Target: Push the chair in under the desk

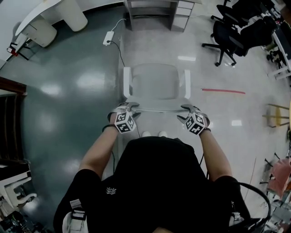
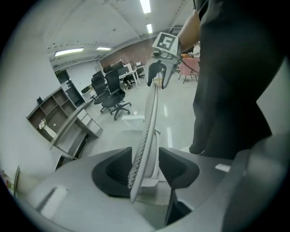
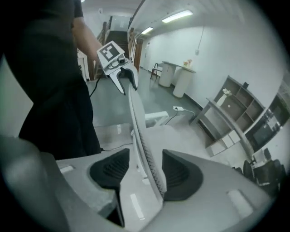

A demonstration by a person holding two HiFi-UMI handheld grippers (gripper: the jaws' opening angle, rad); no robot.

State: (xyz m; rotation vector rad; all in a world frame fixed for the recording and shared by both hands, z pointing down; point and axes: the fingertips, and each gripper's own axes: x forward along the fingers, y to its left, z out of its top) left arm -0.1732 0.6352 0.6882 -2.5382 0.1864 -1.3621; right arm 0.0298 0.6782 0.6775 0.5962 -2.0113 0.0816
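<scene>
A white chair (image 1: 156, 82) stands on the floor in front of me, its seat facing a grey desk (image 1: 150, 9) with drawers farther off. My left gripper (image 1: 131, 110) is at the left end of the backrest's top edge (image 1: 159, 109), and my right gripper (image 1: 187, 110) is at the right end. In the left gripper view the thin mesh backrest (image 2: 149, 122) runs between the spread jaws of the left gripper (image 2: 144, 170). The right gripper (image 3: 147, 174) straddles the backrest (image 3: 136, 118) the same way. Both are open, with gaps beside the pads.
A power strip (image 1: 108, 37) with its cable lies on the floor left of the desk. Black office chairs (image 1: 227, 36) stand at the upper right, white rounded furniture (image 1: 45, 18) at the upper left. A red tape line (image 1: 223, 91) marks the floor to the right.
</scene>
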